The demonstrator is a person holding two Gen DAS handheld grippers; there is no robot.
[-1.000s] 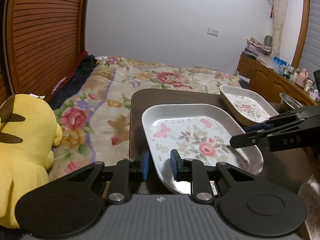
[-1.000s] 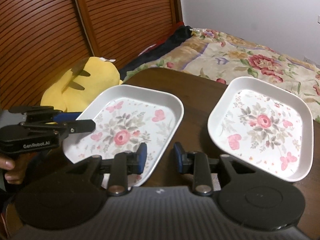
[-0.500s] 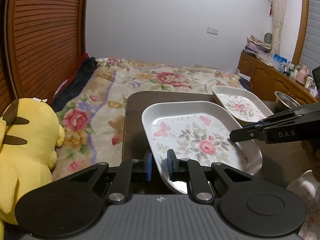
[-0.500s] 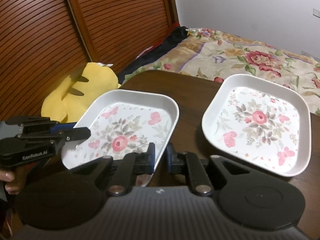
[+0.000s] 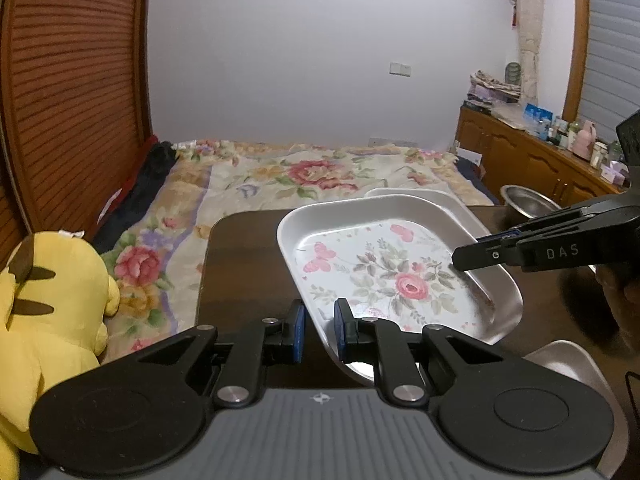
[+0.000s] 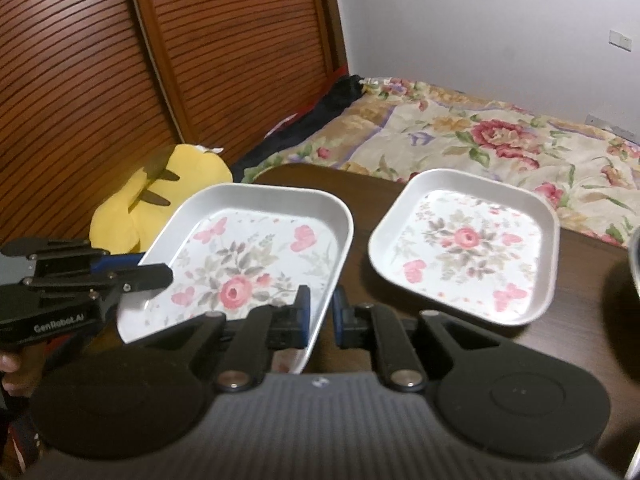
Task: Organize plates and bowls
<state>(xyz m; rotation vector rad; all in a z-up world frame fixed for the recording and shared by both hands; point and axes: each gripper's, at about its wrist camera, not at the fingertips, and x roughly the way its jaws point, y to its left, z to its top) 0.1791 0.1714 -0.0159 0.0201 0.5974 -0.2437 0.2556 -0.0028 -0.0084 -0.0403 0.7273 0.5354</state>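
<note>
Rectangular white floral-print plate (image 5: 394, 276), near corner hidden behind left gripper (image 5: 318, 330); both left gripper and right gripper (image 6: 320, 316) clamp its opposite rims above dark wooden tabletop (image 5: 244, 264).

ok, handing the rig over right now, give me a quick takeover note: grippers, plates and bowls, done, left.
Left gripper: shut on the near-left rim of the held floral plate.
Right gripper: shut on the opposite rim of the same plate.
The plate looks lifted and tilted above the dark table, carried between both grippers.
Second floral plate: flat on the table, to the right in the right wrist view.
Metal bowl: far right on the table. Another dish shows at the near right, partly hidden.
Done: one plate picked up.
Left: probably stack it on the second plate, then sort the bowls.
</note>
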